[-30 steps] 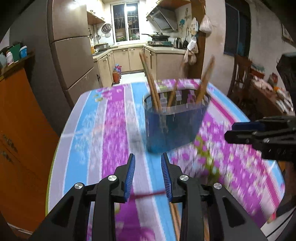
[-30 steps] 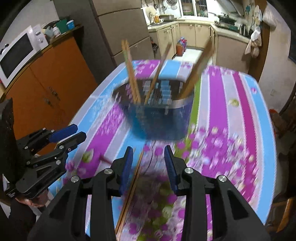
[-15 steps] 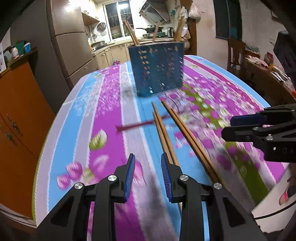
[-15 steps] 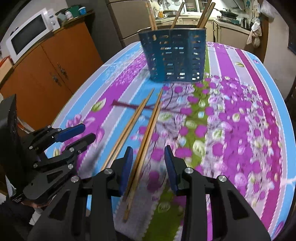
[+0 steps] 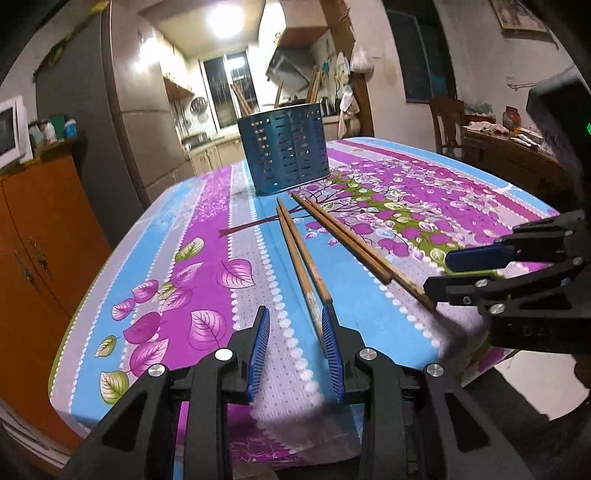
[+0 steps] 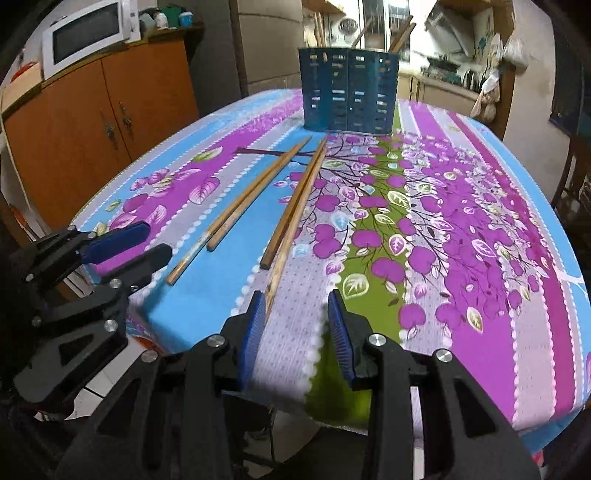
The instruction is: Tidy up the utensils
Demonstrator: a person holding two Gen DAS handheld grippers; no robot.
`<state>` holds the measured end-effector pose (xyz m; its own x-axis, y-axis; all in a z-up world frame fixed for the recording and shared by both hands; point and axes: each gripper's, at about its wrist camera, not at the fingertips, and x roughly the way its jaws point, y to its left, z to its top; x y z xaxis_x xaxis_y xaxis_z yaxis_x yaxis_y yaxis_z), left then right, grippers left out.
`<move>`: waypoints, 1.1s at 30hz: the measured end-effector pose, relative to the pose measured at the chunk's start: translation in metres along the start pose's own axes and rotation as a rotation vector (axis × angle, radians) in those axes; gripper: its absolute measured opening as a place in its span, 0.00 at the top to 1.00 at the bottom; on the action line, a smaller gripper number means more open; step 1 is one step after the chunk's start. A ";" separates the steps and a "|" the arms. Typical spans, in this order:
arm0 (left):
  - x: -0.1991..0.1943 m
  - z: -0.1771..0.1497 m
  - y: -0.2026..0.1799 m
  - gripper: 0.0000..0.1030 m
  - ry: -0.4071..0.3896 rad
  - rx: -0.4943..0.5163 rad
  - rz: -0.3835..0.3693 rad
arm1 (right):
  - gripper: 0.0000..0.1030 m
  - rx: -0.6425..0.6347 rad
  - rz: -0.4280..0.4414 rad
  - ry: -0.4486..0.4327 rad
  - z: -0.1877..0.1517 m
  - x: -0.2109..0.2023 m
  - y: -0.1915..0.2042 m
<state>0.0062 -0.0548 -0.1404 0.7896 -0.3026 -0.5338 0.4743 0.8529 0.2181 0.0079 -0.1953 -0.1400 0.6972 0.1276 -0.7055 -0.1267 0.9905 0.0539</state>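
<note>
- You are in a home kitchen and dining room.
- At 12 o'clock: a dining table [image 5: 369, 332] under a floral cloth, kitchen cabinets [image 6: 436, 90] and range hood [image 5: 286, 68] behind.
- At 10 o'clock: a refrigerator [image 5: 129, 110]; an orange cupboard [image 6: 92, 110] carrying your microwave [image 6: 88, 31].
- At 2 o'clock: a wooden chair [image 5: 448, 125] beside a cluttered sideboard [image 5: 513, 151].

The left gripper [image 5: 295, 343] and the right gripper [image 6: 297, 328] both gape, jaws parted and empty, pointing toward twelve o'clock, side by side.
</note>
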 end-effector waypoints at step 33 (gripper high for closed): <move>0.001 -0.033 -0.009 0.72 -0.147 -0.027 -0.017 | 0.94 -0.041 -0.086 -0.236 -0.035 0.001 0.032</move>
<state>-0.0096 -0.0491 -0.1698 0.8310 -0.3747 -0.4113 0.4792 0.8576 0.1869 -0.0201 -0.1650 -0.1635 0.8515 0.0564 -0.5213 -0.0851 0.9959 -0.0312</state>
